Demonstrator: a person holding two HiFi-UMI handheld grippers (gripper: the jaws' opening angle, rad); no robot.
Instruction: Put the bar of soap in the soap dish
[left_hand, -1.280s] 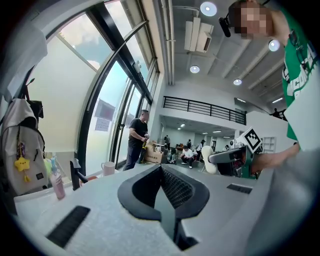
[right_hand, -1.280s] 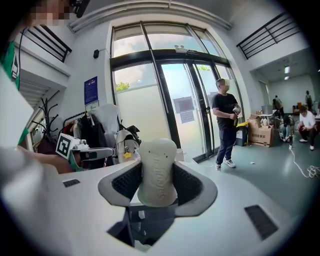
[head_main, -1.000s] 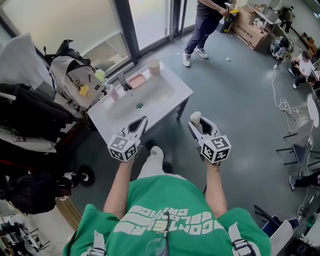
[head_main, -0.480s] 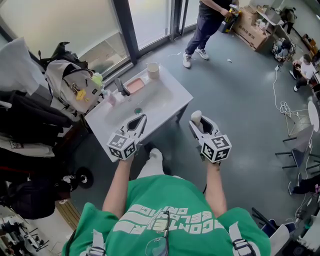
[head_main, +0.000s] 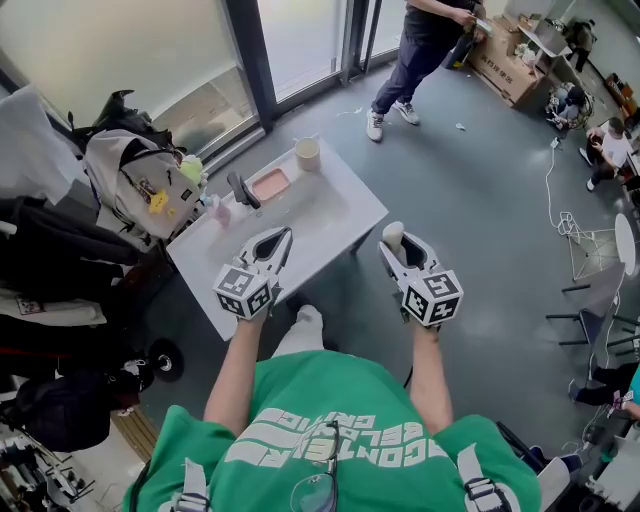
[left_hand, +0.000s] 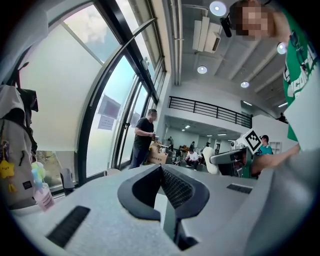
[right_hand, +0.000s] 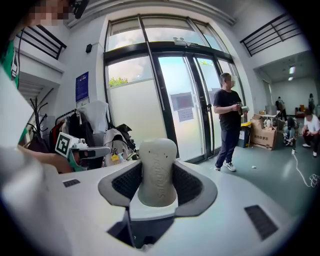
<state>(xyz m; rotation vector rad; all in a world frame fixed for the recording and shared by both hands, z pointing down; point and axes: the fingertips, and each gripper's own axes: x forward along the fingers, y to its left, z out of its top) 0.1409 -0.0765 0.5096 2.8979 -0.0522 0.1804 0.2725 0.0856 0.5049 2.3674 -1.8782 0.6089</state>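
Note:
The cream bar of soap (head_main: 392, 235) stands upright between the jaws of my right gripper (head_main: 391, 244), which is shut on it, in the air to the right of the white sink table (head_main: 345, 205). In the right gripper view the soap (right_hand: 158, 170) fills the gap between the pads. The pink soap dish (head_main: 271, 184) lies at the sink's back edge, beside the dark faucet (head_main: 239, 189). My left gripper (head_main: 283, 236) hovers over the sink's front part, shut with nothing between its pads (left_hand: 172, 187).
A beige cup (head_main: 308, 153) stands at the sink's far corner and a small pink bottle (head_main: 218, 210) at its left end. Backpacks and coats (head_main: 140, 180) crowd the left side. A person (head_main: 420, 50) stands by the glass doors; grey floor lies to the right.
The view has drifted slightly, so the sink sits a little further back and right. The left gripper now covers the drain. Both grippers stay as they were, the soap still held.

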